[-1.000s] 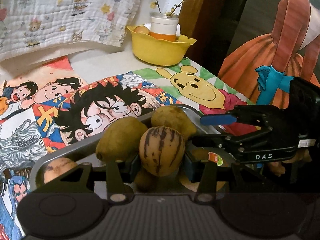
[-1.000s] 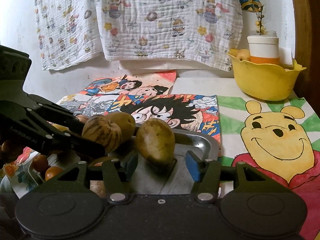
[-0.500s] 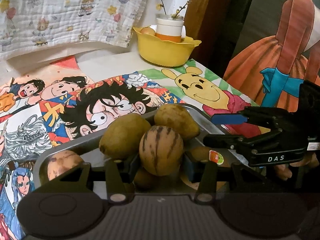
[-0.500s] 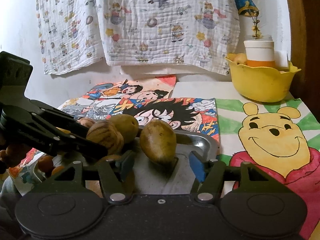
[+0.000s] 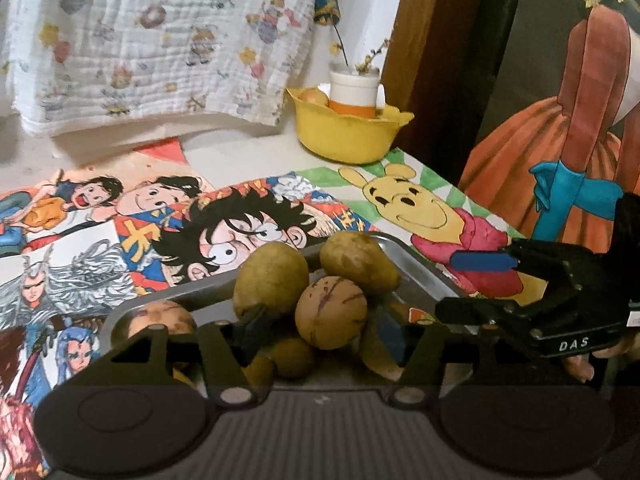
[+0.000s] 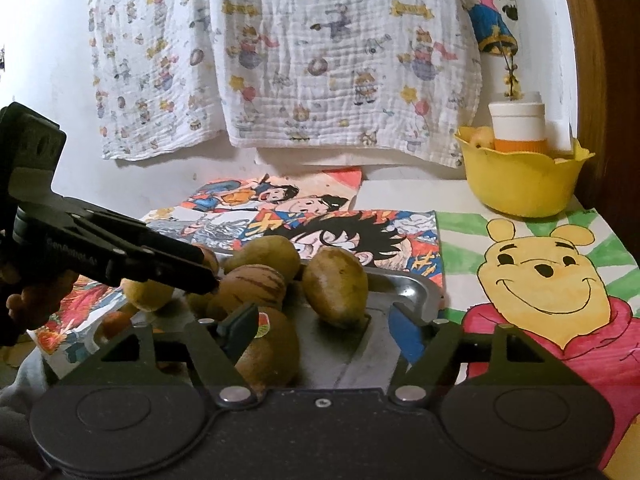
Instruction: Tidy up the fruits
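A metal tray [image 5: 420,268] [image 6: 416,292] holds a pile of green-brown fruits. A round striped fruit [image 5: 331,312] [image 6: 248,286] lies on top of the pile. It is between the fingers of my left gripper [image 5: 320,330], whose jaws are opening, with a gap on each side. My right gripper [image 6: 322,330] is opening too. An oval green-brown fruit [image 6: 336,292] stands on the tray just ahead of its fingers, untouched. Each gripper shows in the other's view: the right one [image 5: 468,284] reaches in from the right, the left one [image 6: 192,268] from the left.
A yellow bowl [image 5: 344,140] [image 6: 520,184] with a white and orange jar stands at the back right by a wooden post. Cartoon posters cover the table. A printed cloth hangs on the wall. Small orange fruits [image 6: 116,322] lie at the tray's left end.
The left jaws have spread and let go of the striped fruit, which now rests on the pile. The right jaws have widened away from the oval fruit. Both grippers have drawn back slightly.
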The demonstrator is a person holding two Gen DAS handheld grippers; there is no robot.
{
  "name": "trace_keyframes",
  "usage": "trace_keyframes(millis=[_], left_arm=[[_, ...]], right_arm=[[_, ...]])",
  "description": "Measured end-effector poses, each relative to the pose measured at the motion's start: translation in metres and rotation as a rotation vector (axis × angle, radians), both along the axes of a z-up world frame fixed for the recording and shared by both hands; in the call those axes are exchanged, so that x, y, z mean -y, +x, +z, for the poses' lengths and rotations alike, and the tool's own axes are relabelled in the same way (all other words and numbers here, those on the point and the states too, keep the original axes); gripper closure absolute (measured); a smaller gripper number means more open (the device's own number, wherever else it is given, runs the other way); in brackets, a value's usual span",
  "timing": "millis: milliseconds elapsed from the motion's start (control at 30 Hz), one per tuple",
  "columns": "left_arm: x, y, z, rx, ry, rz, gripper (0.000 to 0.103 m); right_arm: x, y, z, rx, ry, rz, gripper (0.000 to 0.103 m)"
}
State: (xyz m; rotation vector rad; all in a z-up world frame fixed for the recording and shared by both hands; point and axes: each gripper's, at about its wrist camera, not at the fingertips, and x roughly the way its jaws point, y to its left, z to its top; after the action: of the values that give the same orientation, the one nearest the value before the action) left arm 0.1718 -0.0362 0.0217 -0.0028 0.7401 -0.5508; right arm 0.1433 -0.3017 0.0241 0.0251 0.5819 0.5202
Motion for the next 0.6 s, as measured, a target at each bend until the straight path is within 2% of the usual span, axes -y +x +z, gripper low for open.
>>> trace_keyframes(millis=[500,600], left_arm=[[-0.028,-0.062,0.014,0.102,-0.007,0.18,0.006],[-0.033,-0.075,0.013,0.113,-0.01,0.221,0.003]], right_arm=[[-0.009,-0.039,0.019,0.05,0.021,0.009,0.013],[-0.011,-0.047,0.021,0.05,0.025,0.006,0.01]])
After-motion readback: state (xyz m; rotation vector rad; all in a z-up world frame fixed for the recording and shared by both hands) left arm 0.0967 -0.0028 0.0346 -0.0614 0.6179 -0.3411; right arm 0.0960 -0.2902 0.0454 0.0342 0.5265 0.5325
